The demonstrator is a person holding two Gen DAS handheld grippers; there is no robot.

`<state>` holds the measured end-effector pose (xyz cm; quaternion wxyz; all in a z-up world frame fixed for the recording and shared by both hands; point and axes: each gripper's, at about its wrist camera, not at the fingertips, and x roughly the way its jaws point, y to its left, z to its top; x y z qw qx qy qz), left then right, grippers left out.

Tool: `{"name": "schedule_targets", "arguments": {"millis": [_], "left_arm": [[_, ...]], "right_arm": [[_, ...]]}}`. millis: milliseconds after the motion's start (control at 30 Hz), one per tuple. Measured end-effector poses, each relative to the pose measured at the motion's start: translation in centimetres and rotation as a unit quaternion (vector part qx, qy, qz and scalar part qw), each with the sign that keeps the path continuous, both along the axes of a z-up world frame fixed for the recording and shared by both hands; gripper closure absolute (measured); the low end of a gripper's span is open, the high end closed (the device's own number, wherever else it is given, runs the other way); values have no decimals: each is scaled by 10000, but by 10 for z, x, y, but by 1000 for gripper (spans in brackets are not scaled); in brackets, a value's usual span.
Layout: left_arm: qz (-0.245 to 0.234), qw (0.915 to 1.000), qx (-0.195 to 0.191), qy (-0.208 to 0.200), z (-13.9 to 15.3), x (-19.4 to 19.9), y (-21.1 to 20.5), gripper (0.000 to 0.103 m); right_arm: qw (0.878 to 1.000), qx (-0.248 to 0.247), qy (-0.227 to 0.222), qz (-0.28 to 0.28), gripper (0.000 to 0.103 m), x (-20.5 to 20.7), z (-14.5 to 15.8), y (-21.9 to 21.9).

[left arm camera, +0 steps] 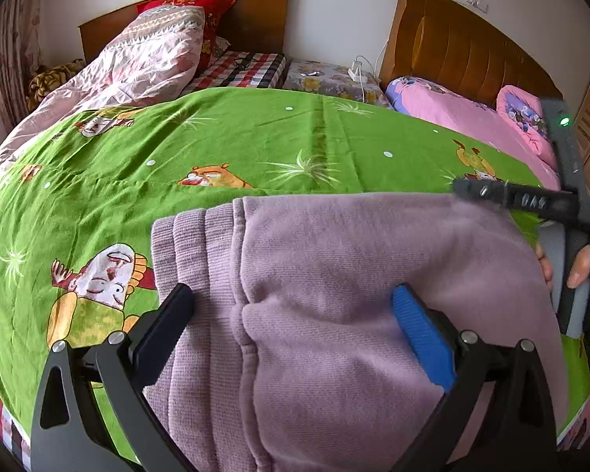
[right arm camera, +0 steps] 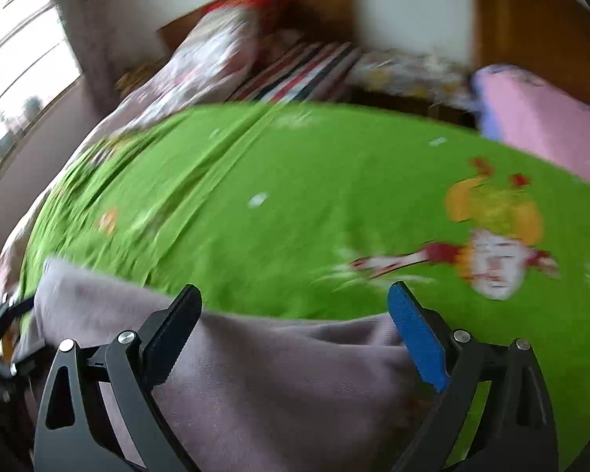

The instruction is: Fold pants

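Note:
The mauve pants (left arm camera: 354,275) lie folded on the green cartoon bedspread (left arm camera: 255,141), ribbed cuffs (left arm camera: 192,244) stacked at their left edge. My left gripper (left arm camera: 295,299) is open, its fingers spread just above the pants near the cuffs, holding nothing. My right gripper (right arm camera: 295,299) is open over the pants' near edge (right arm camera: 255,373); that view is blurred by motion. The right gripper also shows in the left wrist view (left arm camera: 519,196), at the far right corner of the pants, held by a hand.
A pink patterned quilt (left arm camera: 137,67) and red pillow (left arm camera: 200,4) lie at the far left by a wooden headboard (left arm camera: 255,15). A second bed with pink bedding (left arm camera: 464,114) stands at the right. A charger (left arm camera: 356,70) sits between them.

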<state>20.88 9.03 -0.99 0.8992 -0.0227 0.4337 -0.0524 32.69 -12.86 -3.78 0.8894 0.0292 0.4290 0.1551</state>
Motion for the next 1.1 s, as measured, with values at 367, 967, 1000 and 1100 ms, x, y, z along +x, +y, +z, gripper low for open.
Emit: {"name": "schedule_targets", "arguments": {"millis": [367,967,1000,1100], "left_arm": [[1,10000,30,2,0,0,0,2],[24,9999,100,3,2,-1,-4,2],[21,9999,100,-3,2,-1,-4,2],[36,10000,68,-27,4,-3,-3,2]], "right_arm": [[9792,-1431,-396,1386,8,-108,-6,52],[9897,-715,-83,1241,5,-96,-16,39],[9880,-841,-34,1291,5,-95,-12,41],[9856,-1129,-122,1256,5,-93,5,45]]}}
